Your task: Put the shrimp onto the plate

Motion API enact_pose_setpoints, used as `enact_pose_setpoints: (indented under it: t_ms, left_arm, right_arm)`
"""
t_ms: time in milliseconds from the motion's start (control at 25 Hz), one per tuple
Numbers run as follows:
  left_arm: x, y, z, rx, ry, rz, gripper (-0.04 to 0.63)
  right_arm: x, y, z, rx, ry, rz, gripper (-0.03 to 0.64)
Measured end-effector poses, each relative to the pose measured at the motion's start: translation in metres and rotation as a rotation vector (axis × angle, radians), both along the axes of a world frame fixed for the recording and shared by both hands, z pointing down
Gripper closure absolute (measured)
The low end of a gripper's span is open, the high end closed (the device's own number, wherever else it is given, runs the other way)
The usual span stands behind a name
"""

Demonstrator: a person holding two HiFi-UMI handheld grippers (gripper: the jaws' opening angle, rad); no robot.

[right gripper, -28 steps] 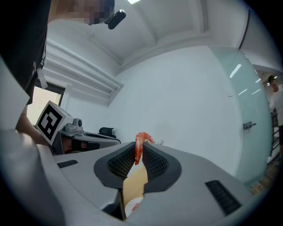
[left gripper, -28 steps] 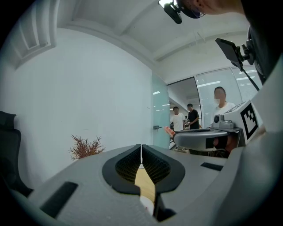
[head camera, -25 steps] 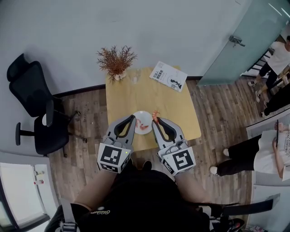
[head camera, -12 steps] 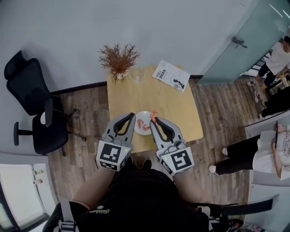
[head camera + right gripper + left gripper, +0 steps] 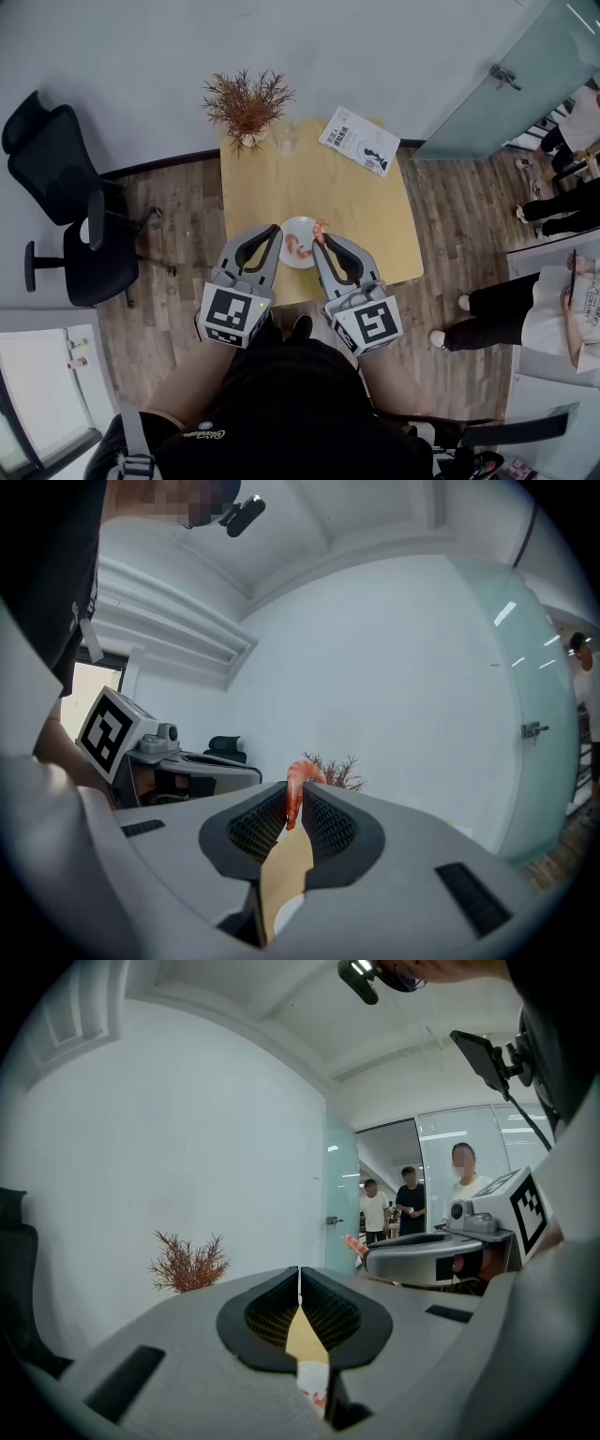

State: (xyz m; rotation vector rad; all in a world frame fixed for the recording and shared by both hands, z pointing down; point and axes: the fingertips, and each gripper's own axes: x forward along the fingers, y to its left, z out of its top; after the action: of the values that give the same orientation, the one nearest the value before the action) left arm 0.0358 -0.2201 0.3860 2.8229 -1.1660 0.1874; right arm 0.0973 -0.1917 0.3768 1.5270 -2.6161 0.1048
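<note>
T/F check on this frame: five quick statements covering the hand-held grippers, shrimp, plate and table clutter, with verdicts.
1. The right hand-held gripper is shut on a shrimp. True.
2. The left hand-held gripper grips a shrimp too. False: its jaws are together with nothing between them.
3. The plate is bare. False: a second shrimp lies on it.
4. A booklet lies at the far right corner of the table. True.
5. The dried plant stands at the table's near edge. False: it is at the far left corner.
</note>
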Motion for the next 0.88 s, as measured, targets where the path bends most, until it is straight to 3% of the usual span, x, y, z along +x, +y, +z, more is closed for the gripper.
enact_pose_setpoints:
  t_ms: [880]
  left_arm:
    - [0.007, -0.017, 0.054, -0.118, -0.017, -0.009, 0.591]
  right_arm:
    - [0.005, -0.024, 0.058, -0.132, 0.009, -0.008, 0.566]
